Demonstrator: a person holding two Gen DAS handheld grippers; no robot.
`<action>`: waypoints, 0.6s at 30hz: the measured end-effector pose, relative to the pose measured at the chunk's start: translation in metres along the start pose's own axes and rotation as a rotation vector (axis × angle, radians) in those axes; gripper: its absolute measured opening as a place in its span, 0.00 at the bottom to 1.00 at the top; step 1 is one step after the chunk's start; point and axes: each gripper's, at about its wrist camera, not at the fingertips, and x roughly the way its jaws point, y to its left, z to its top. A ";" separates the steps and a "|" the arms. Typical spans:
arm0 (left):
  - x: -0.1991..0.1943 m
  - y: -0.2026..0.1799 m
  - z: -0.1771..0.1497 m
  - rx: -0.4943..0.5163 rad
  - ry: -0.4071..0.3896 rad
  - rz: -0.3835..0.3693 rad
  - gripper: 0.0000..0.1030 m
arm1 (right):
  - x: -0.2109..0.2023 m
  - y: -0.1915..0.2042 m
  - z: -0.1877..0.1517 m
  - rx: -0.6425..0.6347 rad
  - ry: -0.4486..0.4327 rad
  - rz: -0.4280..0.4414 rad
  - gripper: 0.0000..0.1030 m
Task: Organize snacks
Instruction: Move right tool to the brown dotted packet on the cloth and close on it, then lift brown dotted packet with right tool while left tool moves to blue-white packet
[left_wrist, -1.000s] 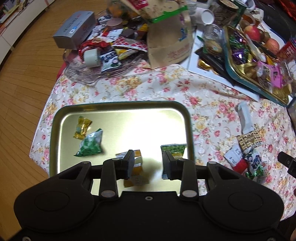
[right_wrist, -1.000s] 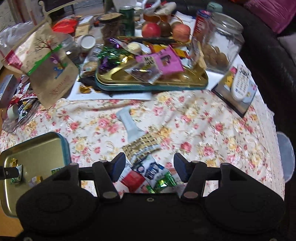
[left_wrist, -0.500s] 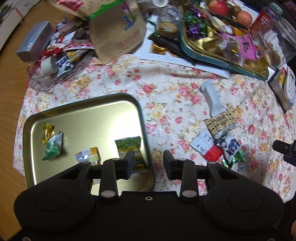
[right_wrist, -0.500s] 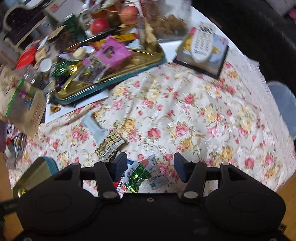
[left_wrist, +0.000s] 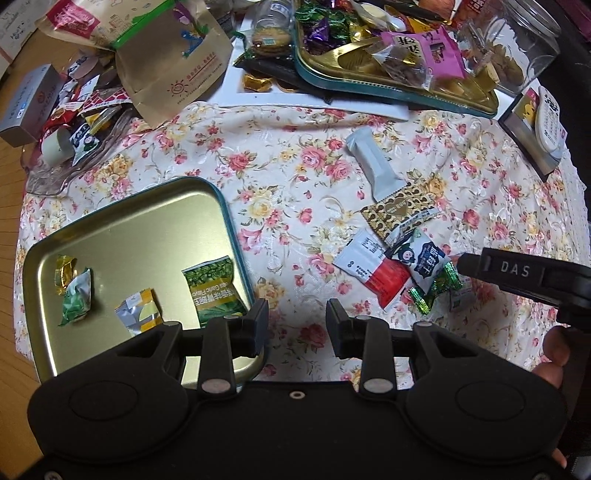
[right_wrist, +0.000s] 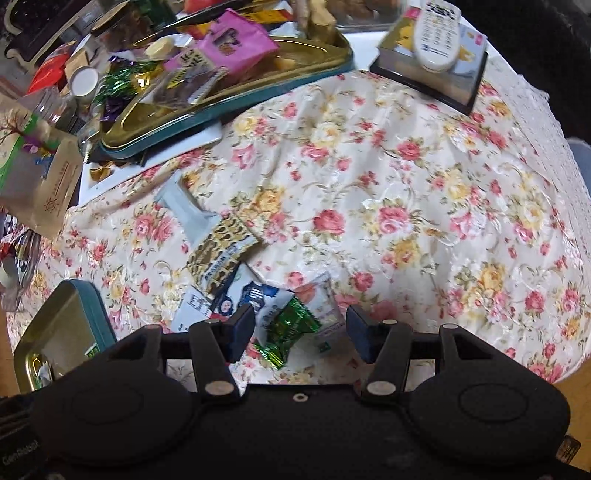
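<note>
The right gripper (right_wrist: 300, 334) is wide and holds nothing. It hangs over a shiny green candy in a crinkly wrapper (right_wrist: 286, 334), which lies on the flowery tablecloth (right_wrist: 406, 192) on top of other packets. Pinch only the candy. The left gripper (left_wrist: 296, 325) is wide and empty beside the gold metal tray (left_wrist: 125, 225), where four snacks lie.

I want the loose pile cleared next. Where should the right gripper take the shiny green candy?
Grip the green candy across its puffed middle, coming straight down from above. It lies on top of the white packets, twisted ends sticking out, between the open right gripper fingers already.
</note>
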 end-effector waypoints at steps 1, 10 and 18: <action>0.000 0.003 0.000 -0.010 0.000 0.005 0.43 | 0.000 0.004 0.002 0.009 -0.004 0.016 0.56; -0.011 0.033 -0.001 -0.086 -0.021 -0.013 0.43 | 0.019 0.038 0.021 0.148 -0.048 0.045 0.56; -0.014 0.062 -0.003 -0.135 -0.027 -0.019 0.43 | 0.060 0.055 0.025 0.230 -0.047 -0.048 0.58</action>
